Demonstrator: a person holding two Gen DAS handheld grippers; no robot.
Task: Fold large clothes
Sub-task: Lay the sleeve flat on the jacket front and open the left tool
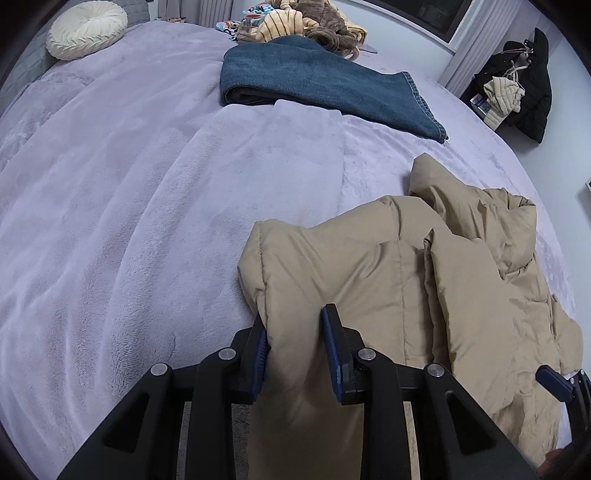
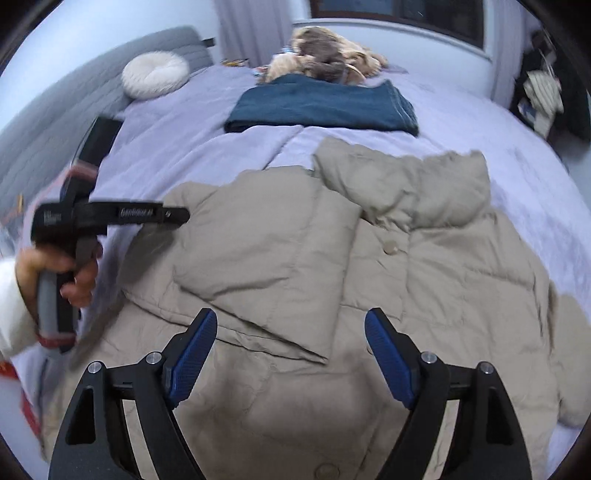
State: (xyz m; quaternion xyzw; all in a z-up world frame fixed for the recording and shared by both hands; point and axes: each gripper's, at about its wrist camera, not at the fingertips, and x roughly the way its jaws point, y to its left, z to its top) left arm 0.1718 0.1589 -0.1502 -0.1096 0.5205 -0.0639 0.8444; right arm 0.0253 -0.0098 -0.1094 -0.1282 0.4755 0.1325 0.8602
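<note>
The tan puffer jacket (image 2: 332, 258) lies spread on the lavender bed cover (image 1: 129, 221), directly ahead of and beneath your right claw (image 2: 291, 354), with its collar (image 2: 406, 184) at the far end and a round button (image 2: 389, 246) just beyond the claw's right finger. Your right claw hangs above the jacket with its blue pads (image 2: 194, 354) wide apart and nothing between them.

Your left claw (image 1: 295, 354) has its pads pressed into a thick fold of the jacket's edge (image 1: 291, 332), so it is clamped on the padded fabric. The rest of the jacket bunches up ahead of that claw and to its right. From the right wrist view, your left hand (image 2: 70, 273) grips the tool's handle at the jacket's left edge; the picture is blurred there.

Far beyond both claws lies a folded blue denim garment (image 1: 314, 81), with a pile of mixed clothes (image 1: 295, 18) behind it. A round cream cushion (image 1: 86, 31) sits far ahead to the left.
</note>
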